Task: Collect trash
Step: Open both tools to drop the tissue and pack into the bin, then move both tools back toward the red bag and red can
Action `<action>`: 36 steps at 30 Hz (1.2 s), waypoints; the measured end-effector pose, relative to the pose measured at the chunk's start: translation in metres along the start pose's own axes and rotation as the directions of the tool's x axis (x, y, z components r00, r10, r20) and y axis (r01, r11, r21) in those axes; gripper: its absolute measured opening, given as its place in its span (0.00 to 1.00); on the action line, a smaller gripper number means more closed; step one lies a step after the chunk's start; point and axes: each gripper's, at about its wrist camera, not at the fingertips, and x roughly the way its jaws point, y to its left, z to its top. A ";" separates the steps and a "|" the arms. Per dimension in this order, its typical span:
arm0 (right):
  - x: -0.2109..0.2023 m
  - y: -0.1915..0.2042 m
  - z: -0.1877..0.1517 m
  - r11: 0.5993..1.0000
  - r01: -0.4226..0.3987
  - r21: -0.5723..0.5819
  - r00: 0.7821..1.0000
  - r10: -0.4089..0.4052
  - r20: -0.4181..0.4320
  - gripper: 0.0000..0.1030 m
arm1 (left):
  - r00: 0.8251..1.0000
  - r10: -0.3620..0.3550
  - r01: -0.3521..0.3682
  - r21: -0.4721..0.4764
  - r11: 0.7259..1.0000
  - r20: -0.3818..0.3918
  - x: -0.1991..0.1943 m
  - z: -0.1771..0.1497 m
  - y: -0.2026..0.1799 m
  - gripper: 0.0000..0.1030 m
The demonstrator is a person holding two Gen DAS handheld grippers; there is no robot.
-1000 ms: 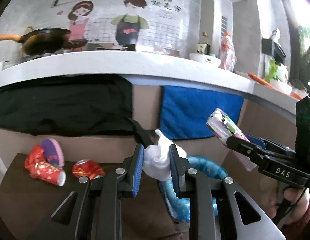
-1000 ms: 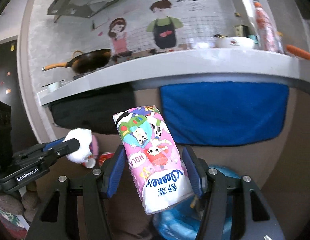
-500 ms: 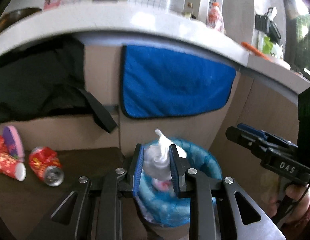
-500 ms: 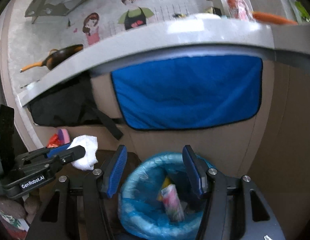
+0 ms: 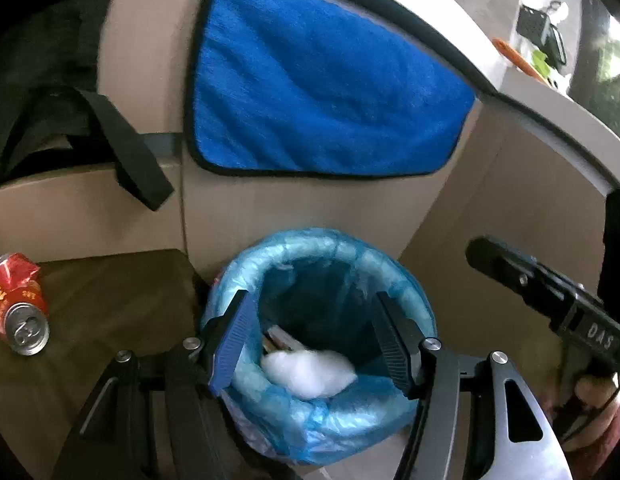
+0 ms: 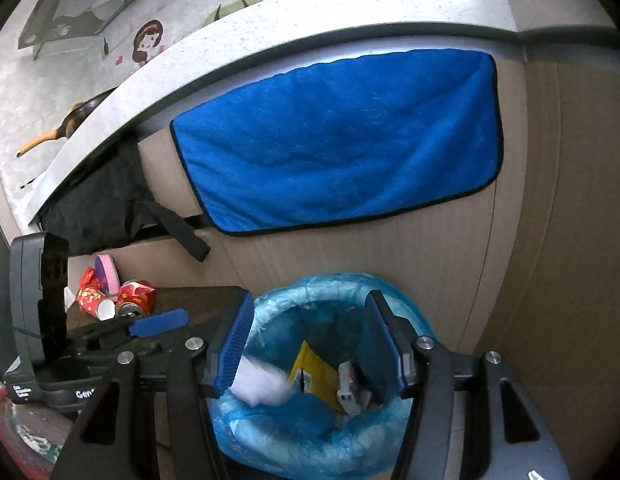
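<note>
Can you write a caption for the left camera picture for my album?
The open left gripper hovers over the blue-lined bin, a white tissue wad inside.

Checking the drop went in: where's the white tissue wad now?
In both wrist views the tissue wad lies inside the blue-lined bin, against its near-left wall, beside a yellow packet; neither gripper touches it.

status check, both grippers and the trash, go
Both hand-held grippers open, empty: left, right. White wad in blue-lined bin. Crushed can still on low table. Nothing blocking.
</note>
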 end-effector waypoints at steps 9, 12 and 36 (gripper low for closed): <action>-0.003 0.020 -0.006 0.999 0.013 -0.048 1.000 -0.013 -0.004 0.57 | 0.990 0.133 -0.127 -0.112 0.986 0.049 -0.044 0.000 0.055 0.60; -0.001 0.041 -0.006 0.995 0.000 -0.098 1.000 -0.001 -0.001 0.59 | 0.976 0.209 -0.200 -0.132 0.971 0.062 -0.067 -0.010 0.080 0.60; 0.133 0.271 -0.030 0.928 -0.311 -0.206 0.925 0.246 -0.288 0.66 | 0.892 0.449 -0.379 -0.462 0.802 0.048 -0.221 -0.109 0.313 0.60</action>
